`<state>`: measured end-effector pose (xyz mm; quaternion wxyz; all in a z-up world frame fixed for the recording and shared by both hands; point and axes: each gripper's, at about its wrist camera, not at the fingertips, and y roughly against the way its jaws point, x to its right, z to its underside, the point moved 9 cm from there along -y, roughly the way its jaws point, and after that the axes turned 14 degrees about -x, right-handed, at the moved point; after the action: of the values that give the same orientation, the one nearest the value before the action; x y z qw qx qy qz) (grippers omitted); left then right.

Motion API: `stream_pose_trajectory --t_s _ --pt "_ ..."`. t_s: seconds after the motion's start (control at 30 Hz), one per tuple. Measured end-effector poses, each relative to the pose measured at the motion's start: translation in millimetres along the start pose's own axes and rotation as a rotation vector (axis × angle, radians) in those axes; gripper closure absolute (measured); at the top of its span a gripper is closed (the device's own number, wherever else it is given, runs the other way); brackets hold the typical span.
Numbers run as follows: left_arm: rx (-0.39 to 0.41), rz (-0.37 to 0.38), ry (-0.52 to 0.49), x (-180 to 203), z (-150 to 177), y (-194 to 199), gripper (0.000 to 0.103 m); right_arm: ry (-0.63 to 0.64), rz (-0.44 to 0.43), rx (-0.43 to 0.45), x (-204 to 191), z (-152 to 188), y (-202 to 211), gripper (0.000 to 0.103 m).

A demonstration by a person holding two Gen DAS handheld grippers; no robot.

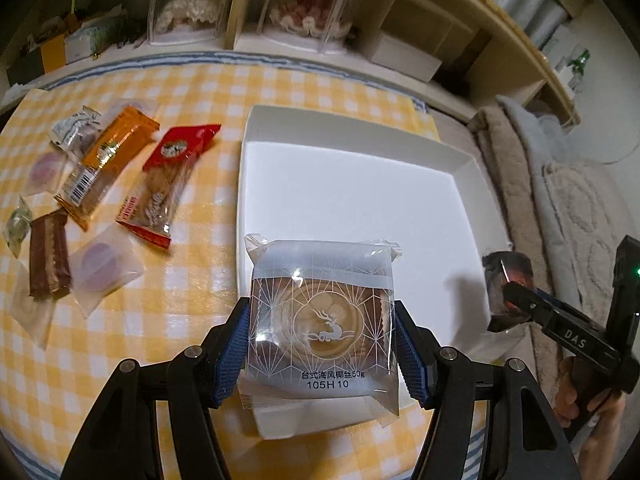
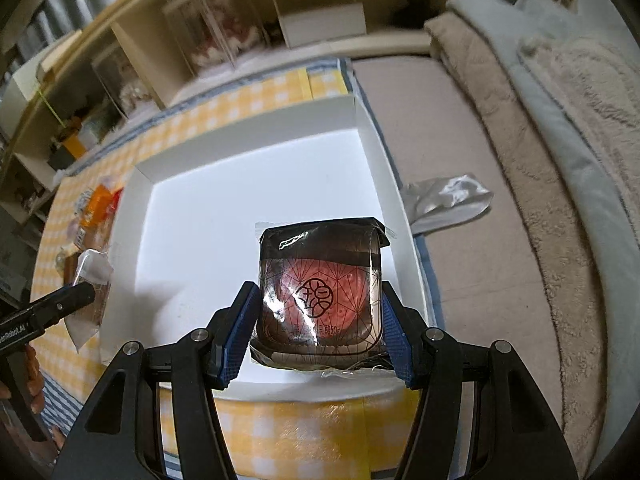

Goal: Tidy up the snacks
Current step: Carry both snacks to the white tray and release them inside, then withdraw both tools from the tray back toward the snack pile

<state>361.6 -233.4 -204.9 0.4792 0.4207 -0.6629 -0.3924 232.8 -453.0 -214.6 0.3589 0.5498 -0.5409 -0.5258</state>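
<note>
Clear-wrapped pastry (image 1: 322, 320), clamped between the left gripper (image 1: 322, 354) pads, hangs over the white box's (image 1: 360, 184) near-left rim; dark-wrapped red pastry (image 2: 320, 292), clamped in the right gripper (image 2: 318, 336), hangs over its near-right floor. Loose snacks (image 1: 100, 184) lie on the checked cloth to the left.

cream shelving (image 1: 404, 12) behind yellow-checked tablecloth (image 1: 192, 92); beige blanket (image 2: 560, 184) beside.

A shallow white cardboard box (image 1: 352, 184) is set ahead of the left gripper (image 1: 322, 350); loose wrapped snacks (image 1: 132, 172) are spread to its left.
</note>
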Motion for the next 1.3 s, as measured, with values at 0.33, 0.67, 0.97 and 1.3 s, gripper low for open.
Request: stream_pose_trajectory --t_s 0.33,0.67,0.97,1.3 --pt "0.056 -0.043 -0.063 2.6 -6.3 -9.4 0.007 0.035 0.064 0.003 -4.3 -20.7 -15.8 0.02" --pt "0.011 -0.04 -0.1 -4.6 15.2 0.6 0.0 0.031 0.058 -0.033 -7.9 3.2 -4.1 0.004" --pt "0.022 -0.045 -0.119 0.2 36.7 25.7 0.0 0.031 0.06 -0.005 -12.9 27.3 21.3 0.0" --pt "0.081 -0.036 -0.148 4.4 57.5 82.4 0.0 0.017 0.083 0.044 -23.4 44.4 63.5 0.0"
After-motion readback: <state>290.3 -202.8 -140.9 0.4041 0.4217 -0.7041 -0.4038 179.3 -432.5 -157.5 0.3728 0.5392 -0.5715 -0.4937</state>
